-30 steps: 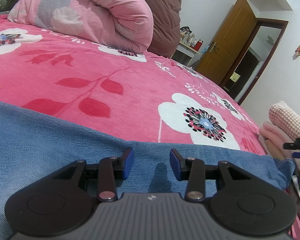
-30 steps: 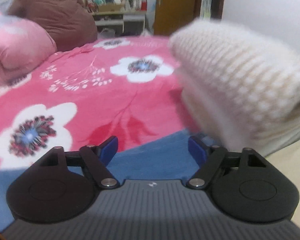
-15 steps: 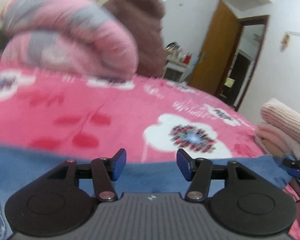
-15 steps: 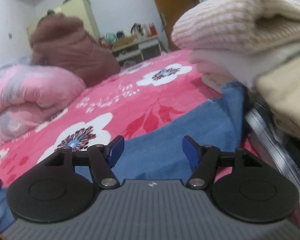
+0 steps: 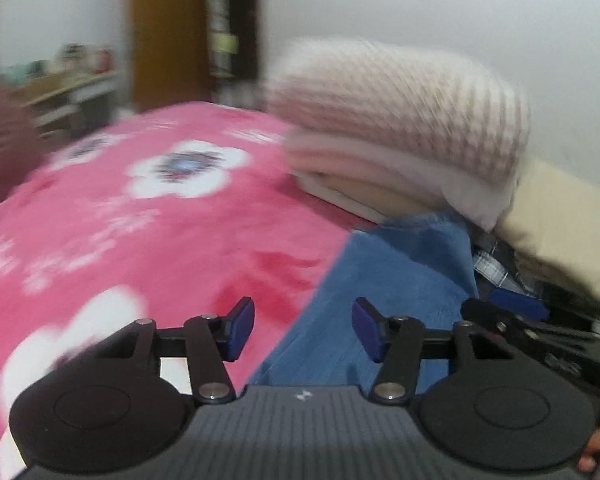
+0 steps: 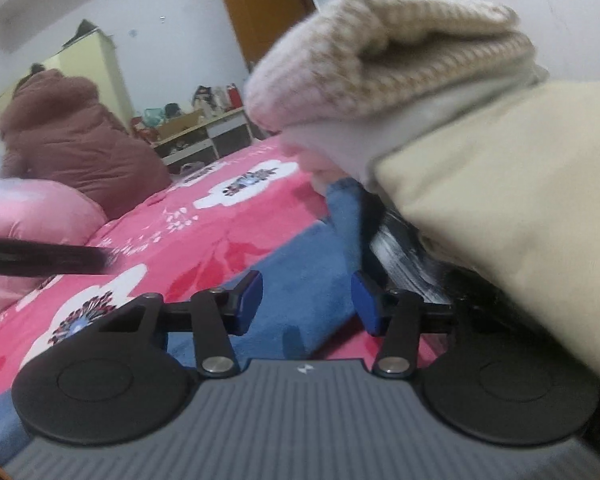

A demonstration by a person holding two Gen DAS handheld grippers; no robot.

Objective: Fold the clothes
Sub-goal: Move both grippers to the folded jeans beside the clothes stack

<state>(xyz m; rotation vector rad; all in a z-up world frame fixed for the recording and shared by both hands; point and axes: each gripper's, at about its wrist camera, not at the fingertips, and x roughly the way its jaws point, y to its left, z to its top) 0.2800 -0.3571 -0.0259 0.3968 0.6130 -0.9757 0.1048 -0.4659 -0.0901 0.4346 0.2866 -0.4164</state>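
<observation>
Blue denim [image 5: 400,276] beside stacked folded knitwear [image 5: 400,120]

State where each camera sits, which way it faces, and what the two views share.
Left wrist: on the left gripper, facing the blue jeans, the folded stack; the right gripper and a fingertip show.
Right wrist: on the right gripper, low over the jeans' end, toward the brown coat.
Shared: jeans, stack, pink floral bedcover.
</observation>
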